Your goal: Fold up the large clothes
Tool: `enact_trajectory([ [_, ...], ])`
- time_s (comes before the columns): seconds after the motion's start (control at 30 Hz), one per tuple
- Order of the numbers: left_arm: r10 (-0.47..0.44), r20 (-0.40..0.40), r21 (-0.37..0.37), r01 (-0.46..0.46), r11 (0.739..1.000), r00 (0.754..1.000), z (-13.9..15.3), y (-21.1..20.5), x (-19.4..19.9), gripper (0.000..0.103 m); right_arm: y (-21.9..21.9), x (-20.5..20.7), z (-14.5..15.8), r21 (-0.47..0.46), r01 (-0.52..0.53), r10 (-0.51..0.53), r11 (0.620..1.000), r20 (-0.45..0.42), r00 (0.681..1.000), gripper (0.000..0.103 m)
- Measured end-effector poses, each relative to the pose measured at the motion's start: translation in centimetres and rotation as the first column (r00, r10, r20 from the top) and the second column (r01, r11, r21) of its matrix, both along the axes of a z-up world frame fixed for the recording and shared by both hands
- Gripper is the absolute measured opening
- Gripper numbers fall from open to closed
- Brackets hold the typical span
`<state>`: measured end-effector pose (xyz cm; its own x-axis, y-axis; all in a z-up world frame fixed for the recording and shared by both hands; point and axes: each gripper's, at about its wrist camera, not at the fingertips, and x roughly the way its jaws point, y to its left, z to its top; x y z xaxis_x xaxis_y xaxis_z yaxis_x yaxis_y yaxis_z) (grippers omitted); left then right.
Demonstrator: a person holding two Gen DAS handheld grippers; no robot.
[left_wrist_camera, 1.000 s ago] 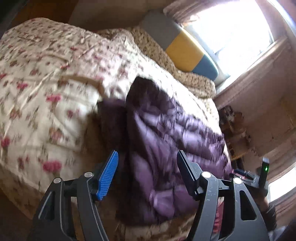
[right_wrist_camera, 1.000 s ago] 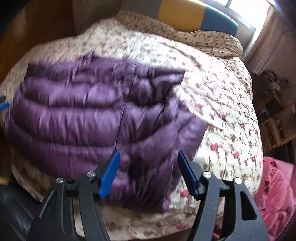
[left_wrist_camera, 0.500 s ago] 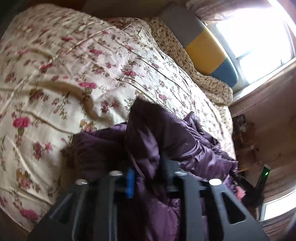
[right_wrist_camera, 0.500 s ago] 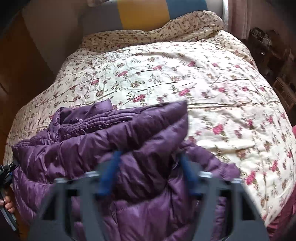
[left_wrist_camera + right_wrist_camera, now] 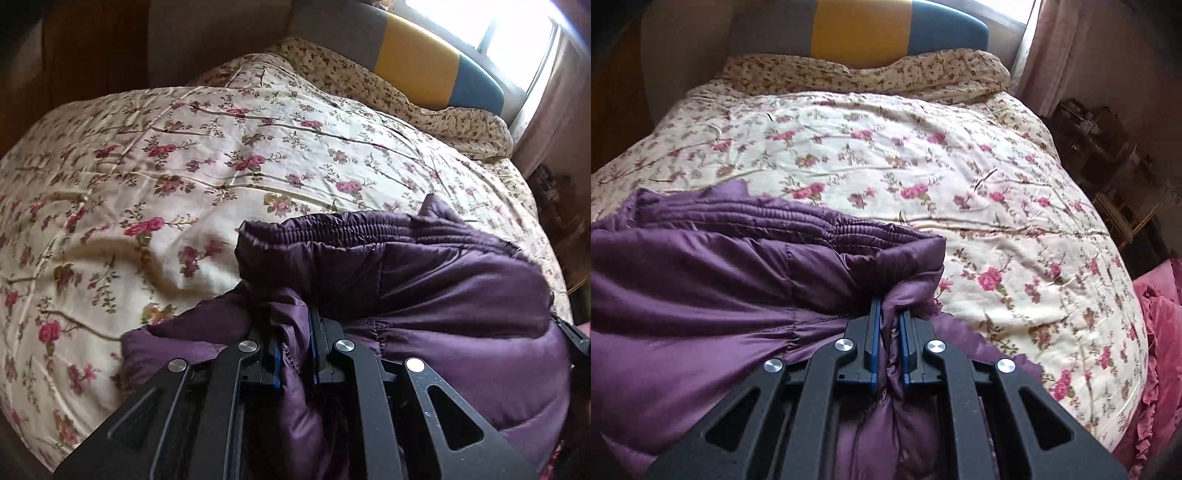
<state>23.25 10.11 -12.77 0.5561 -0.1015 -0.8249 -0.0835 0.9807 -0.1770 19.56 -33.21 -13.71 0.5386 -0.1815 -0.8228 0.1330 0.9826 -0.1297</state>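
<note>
Purple quilted jacket (image 5: 443,295) lay bunched at the near edge of the floral bedspread (image 5: 221,166). Left gripper (image 5: 294,332) was clamped on a fold at its left end, and right gripper (image 5: 887,317) pinched its right end.

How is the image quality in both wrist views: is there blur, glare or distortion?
Left wrist view: sharp, the window blown out white at top right, fisheye bending the floral bedspread. Right wrist view: also sharp, corners dark, soft daylight on the purple jacket pinched in the right tongs.
</note>
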Motion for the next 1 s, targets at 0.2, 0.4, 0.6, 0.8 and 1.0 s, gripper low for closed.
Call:
enact_trajectory([
  [0.2, 0.019, 0.065, 0.022, -0.02, 1.0, 0.998, -1.0, -0.3, -0.3, 0.011, -0.3, 0.4, -1.3, 0.016, 0.019, -0.02, 1.0, 0.028, 0.999, 0.008],
  [0.4, 0.022, 0.071, 0.033, -0.025, 0.999, 0.997, -0.5, -0.6, -0.5, 0.011, -0.2, 0.2, -1.0, 0.004, 0.022, -0.022, 1.0, 0.028, 0.999, 0.009],
  [0.6, 0.042, 0.122, 0.026, -0.046, 0.999, 0.992, 2.1, -0.8, -2.0, 0.062, -0.8, -0.6, 0.4, -0.02, 0.077, -0.076, 0.997, 0.044, 0.996, 0.048],
  [0.8, 0.001, 0.197, -0.009, 0.0, 1.0, 0.98, 5.3, -2.8, -3.5, 0.062, 0.8, -2.4, 3.5, -0.002, 0.056, -0.055, 0.998, 0.1, 0.993, 0.049],
  [1.0, -0.065, 0.23, -0.01, 0.069, 0.998, 0.971, 6.8, -5.9, -4.1, 0.062, 6.2, -3.9, 6.6, 0.065, -0.029, 0.018, 0.997, 0.166, 0.986, 0.049],
])
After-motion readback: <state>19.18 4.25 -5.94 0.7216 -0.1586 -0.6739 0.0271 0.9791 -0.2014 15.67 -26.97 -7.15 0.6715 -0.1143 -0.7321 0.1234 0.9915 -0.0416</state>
